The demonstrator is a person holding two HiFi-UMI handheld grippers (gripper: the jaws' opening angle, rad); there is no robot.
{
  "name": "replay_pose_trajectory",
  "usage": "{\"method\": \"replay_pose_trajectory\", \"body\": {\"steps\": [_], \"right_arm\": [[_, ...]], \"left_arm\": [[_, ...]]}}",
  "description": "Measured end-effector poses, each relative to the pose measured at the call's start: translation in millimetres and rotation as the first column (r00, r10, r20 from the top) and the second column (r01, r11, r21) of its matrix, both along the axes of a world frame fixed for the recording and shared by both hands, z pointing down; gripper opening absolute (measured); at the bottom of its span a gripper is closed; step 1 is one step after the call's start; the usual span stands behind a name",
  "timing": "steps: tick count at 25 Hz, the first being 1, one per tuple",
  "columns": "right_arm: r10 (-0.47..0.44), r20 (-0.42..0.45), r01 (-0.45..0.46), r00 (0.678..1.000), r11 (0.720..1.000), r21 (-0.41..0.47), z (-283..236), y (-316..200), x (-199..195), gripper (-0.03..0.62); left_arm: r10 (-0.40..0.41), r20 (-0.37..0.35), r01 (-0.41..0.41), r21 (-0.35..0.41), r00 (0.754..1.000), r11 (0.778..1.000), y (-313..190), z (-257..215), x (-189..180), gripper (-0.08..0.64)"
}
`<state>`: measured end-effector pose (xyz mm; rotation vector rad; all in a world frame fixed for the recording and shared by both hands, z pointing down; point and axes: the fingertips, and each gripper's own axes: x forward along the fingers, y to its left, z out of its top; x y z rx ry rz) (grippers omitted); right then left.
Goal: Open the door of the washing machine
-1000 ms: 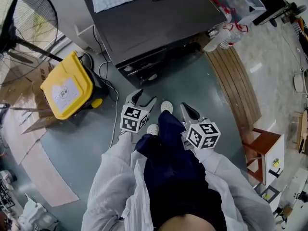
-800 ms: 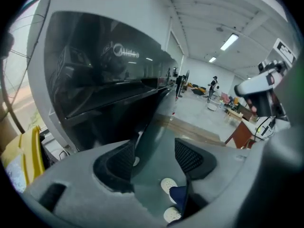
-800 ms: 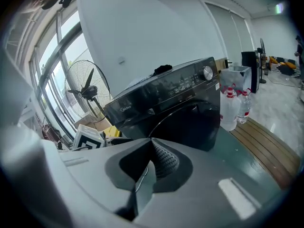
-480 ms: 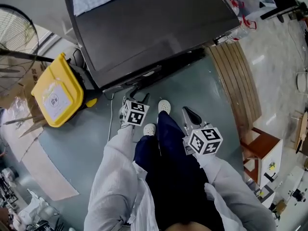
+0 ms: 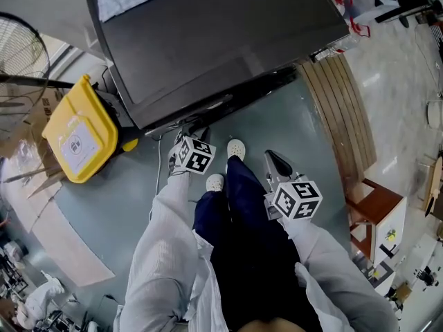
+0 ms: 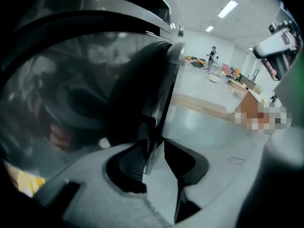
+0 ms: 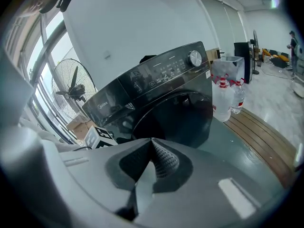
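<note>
Fan [image 5: 21, 54]: left of washer [image 5: 208, 40].
Bin [image 5: 77, 138]: yellow, at washer's left front corner.
Left gripper [image 6: 154, 148]: jaws just closing, grasping door [image 6: 142, 94] rim on washer's front.
Right gripper [image 7: 152, 160]: back from washer, clenched, empty.
Bottles [image 7: 223, 99]: washer's right.

The washing machine [image 7: 161, 75] is showing the brand word "Midea" in pale letters on the left of its dark front panel; the panel's other marks are staying too small to read. The yellow bin [image 5: 97, 113] is carrying a white label with illegible print. The left gripper [image 5: 188, 137] and right gripper [image 5: 277, 163] are each bearing black-and-white square markers, patterns rather than words.
</note>
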<state>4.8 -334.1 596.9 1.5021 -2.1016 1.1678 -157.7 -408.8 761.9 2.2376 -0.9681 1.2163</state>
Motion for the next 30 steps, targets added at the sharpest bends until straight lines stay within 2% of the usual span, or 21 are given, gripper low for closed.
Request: {"method": "replay_pose_trajectory", "body": {"steps": [2, 10, 13, 16, 25, 30], "right_arm": [[0.005, 0.002, -0.005, 1.000, 1.000, -0.001, -1, 5, 0, 0.010], [0.037, 0.001, -0.037, 0.999, 0.999, 0.006, -8, 44, -8, 0.010], [0.078, 0.002, -0.078, 0.997, 0.997, 0.016, -14, 61, -4, 0.010], [0.131, -0.007, -0.131, 0.991, 0.991, 0.026, -20, 81, 4, 0.009], [0.286, -0.033, -0.285, 0.958, 0.958, 0.027, -35, 143, 32, 0.011], [0.355, -0.041, -0.354, 0.934, 0.935, 0.028, -41, 169, 58, 0.011]], "left_arm": [[0.028, 0.020, -0.028, 0.000, 0.999, 1.000, 3, 0, 2, 0.106], [0.064, 0.005, -0.063, -0.027, 0.998, 0.998, 36, 4, 11, 0.092], [0.047, -0.004, -0.047, -0.040, 0.999, 0.998, 54, 5, 22, 0.091], [0.030, -0.037, -0.033, -0.078, 0.999, 0.996, 76, 6, 37, 0.089], [0.066, -0.181, -0.094, -0.151, 0.981, 0.984, 144, 9, 94, 0.106], [0.042, -0.181, -0.074, -0.175, 0.983, 0.982, 166, 8, 118, 0.107]]}}
